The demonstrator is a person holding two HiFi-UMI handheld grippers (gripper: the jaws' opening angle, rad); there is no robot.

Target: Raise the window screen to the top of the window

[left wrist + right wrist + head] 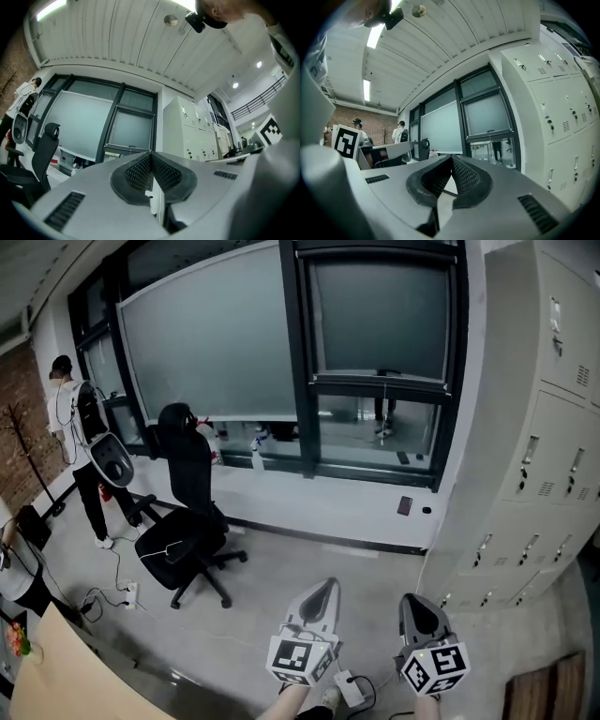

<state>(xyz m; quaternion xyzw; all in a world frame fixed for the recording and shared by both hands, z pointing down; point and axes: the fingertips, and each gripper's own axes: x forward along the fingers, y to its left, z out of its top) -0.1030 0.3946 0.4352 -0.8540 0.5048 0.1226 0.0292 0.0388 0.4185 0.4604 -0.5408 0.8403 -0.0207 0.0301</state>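
Note:
The window screen (380, 320) is a grey blind over the narrow right pane, its bottom bar (380, 378) hanging about two thirds of the way down with a thin pull cord (384, 397) below it. It also shows in the left gripper view as the screen (133, 129) and in the right gripper view as the screen (487, 115). A wider screen (211, 338) covers the left pane. My left gripper (325, 589) and right gripper (418, 600) are side by side low in the head view, well back from the window. Both point towards it, shut and empty: left gripper (150, 157), right gripper (451, 159).
A black office chair (187, 521) stands left of my path. A person (80, 427) stands far left by the window. Tall white lockers (534, 474) fill the right side. A power strip (349, 688) lies on the floor by my feet. A wooden desk (66, 676) is at bottom left.

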